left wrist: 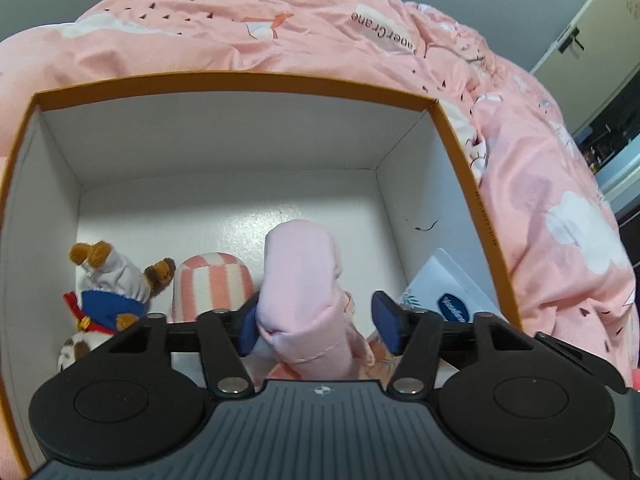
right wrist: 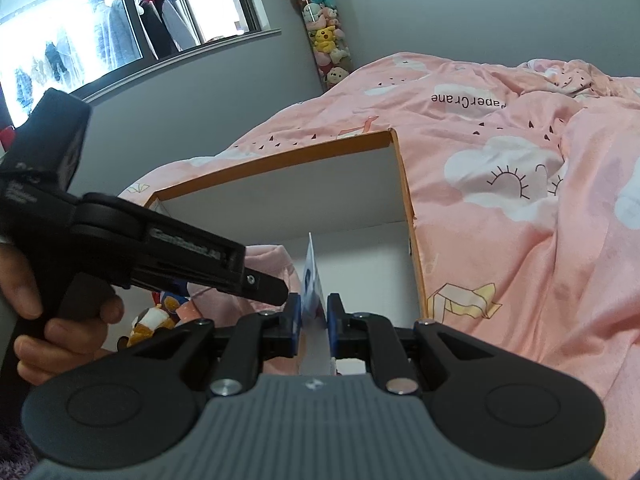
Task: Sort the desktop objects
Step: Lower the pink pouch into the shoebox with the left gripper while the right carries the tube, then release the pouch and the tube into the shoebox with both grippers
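Observation:
An orange-rimmed white box (left wrist: 240, 80) stands on a pink bed. Inside it lie a plush bear (left wrist: 108, 292), a pink-striped roll (left wrist: 212, 280) and a folded pink cloth (left wrist: 304, 292). My left gripper (left wrist: 318, 322) is open inside the box, its left pad touching the pink cloth, the right pad apart from it. My right gripper (right wrist: 314, 318) is shut on a thin white packet (right wrist: 312, 280), held edge-on over the box (right wrist: 280, 160). The packet also shows in the left wrist view (left wrist: 444, 288) at the box's right wall. The left gripper's body (right wrist: 120, 240) shows in the right wrist view.
The pink duvet (right wrist: 520, 200) surrounds the box. A clear tube of plush toys (right wrist: 324, 28) leans in the grey wall corner. A window (right wrist: 80, 20) is at the far left. A cupboard (left wrist: 592, 40) stands at the right.

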Demonstrator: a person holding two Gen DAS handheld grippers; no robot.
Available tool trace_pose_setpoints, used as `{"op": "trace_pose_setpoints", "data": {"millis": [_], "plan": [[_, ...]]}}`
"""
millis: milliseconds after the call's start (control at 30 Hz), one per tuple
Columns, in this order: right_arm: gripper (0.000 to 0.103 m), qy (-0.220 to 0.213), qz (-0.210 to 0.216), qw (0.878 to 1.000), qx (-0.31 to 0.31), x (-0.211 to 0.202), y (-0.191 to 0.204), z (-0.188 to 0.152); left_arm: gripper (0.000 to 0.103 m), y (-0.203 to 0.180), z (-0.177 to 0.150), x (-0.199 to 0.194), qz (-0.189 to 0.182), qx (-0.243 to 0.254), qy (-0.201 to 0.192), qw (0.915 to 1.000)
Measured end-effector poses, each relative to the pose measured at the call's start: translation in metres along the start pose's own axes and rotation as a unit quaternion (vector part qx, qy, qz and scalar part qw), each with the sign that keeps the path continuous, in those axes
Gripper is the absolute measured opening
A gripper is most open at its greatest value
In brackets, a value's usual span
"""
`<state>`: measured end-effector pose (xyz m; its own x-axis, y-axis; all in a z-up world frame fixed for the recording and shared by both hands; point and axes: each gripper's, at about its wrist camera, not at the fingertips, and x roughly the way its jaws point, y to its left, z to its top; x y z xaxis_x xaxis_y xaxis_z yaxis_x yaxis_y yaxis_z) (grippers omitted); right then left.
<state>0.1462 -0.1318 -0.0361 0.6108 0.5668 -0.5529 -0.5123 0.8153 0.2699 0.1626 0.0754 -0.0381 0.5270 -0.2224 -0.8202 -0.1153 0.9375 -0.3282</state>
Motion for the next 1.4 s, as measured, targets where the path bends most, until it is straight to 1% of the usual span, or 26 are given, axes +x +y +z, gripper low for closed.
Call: {"op": "trace_pose_setpoints", "data": {"millis": [100, 167, 333, 400, 433, 467, 500, 533, 567, 667, 733, 900, 967, 1000, 1067, 1200, 1400], "plan": [[0.014, 0.003, 0.004, 1.000, 0.002, 0.001, 0.000, 0.000, 0.072, 0.002, -0.005, -0.012, 0.004, -0.002, -0.009, 0.9999], [0.014, 0.005, 0.006, 1.000, 0.002, 0.002, 0.000, 0.000, 0.072, 0.005, -0.009, -0.021, 0.004, -0.006, -0.014, 0.9999], [0.014, 0.006, 0.006, 1.000, 0.002, 0.002, 0.001, 0.000, 0.072, 0.006, -0.022, -0.032, -0.016, -0.002, 0.003, 0.9999], [0.014, 0.006, 0.006, 1.000, 0.002, 0.003, 0.001, 0.000, 0.071, 0.003, -0.025, -0.031, -0.013, 0.001, 0.003, 0.9999], [0.014, 0.006, 0.006, 1.000, 0.002, 0.003, 0.001, 0.000, 0.067, 0.002, -0.026, -0.028, -0.009, 0.005, -0.001, 1.0000], [0.014, 0.006, 0.006, 1.000, 0.002, 0.002, 0.001, 0.000, 0.060, 0.001, -0.027, -0.026, -0.004, 0.007, -0.002, 1.0000], [0.014, 0.006, 0.007, 1.000, 0.003, 0.002, 0.001, 0.000, 0.055, -0.001, -0.027, -0.023, 0.000, 0.010, -0.004, 0.9999], [0.014, 0.006, 0.007, 1.000, 0.003, 0.002, 0.000, 0.000, 0.044, -0.001, -0.026, -0.020, 0.000, 0.010, -0.009, 0.9999], [0.014, 0.006, 0.006, 1.000, 0.004, 0.002, 0.000, 0.000, 0.041, -0.002, -0.027, -0.018, -0.003, 0.012, -0.012, 0.9999], [0.014, 0.006, 0.000, 1.000, 0.002, 0.001, 0.001, 0.001, 0.041, -0.005, -0.023, -0.014, -0.012, 0.009, -0.029, 0.9995], [0.014, 0.009, -0.008, 1.000, -0.005, 0.001, 0.003, 0.001, 0.041, -0.011, -0.021, -0.010, -0.012, 0.017, -0.040, 0.9990], [0.014, 0.010, -0.013, 1.000, 0.005, -0.001, -0.002, 0.004, 0.040, -0.024, -0.019, 0.007, -0.011, 0.038, -0.038, 0.9985], [0.014, 0.006, -0.019, 1.000, 0.017, -0.004, -0.007, 0.005, 0.037, -0.025, -0.018, 0.009, -0.019, 0.036, -0.037, 0.9984], [0.014, 0.002, -0.023, 1.000, 0.021, -0.006, -0.010, 0.005, 0.036, -0.025, -0.018, 0.009, -0.017, 0.036, -0.038, 0.9985], [0.014, -0.004, -0.026, 0.999, 0.026, -0.009, -0.014, 0.007, 0.032, -0.023, -0.013, 0.007, -0.015, 0.026, -0.024, 0.9993], [0.014, -0.013, -0.019, 0.999, 0.026, -0.014, -0.019, 0.014, 0.029, -0.014, 0.000, 0.000, -0.031, -0.006, 0.020, 0.9993], [0.014, -0.012, 0.012, 1.000, 0.012, -0.009, -0.018, 0.024, 0.028, -0.003, 0.017, -0.002, -0.045, -0.024, 0.078, 0.9957]]}}
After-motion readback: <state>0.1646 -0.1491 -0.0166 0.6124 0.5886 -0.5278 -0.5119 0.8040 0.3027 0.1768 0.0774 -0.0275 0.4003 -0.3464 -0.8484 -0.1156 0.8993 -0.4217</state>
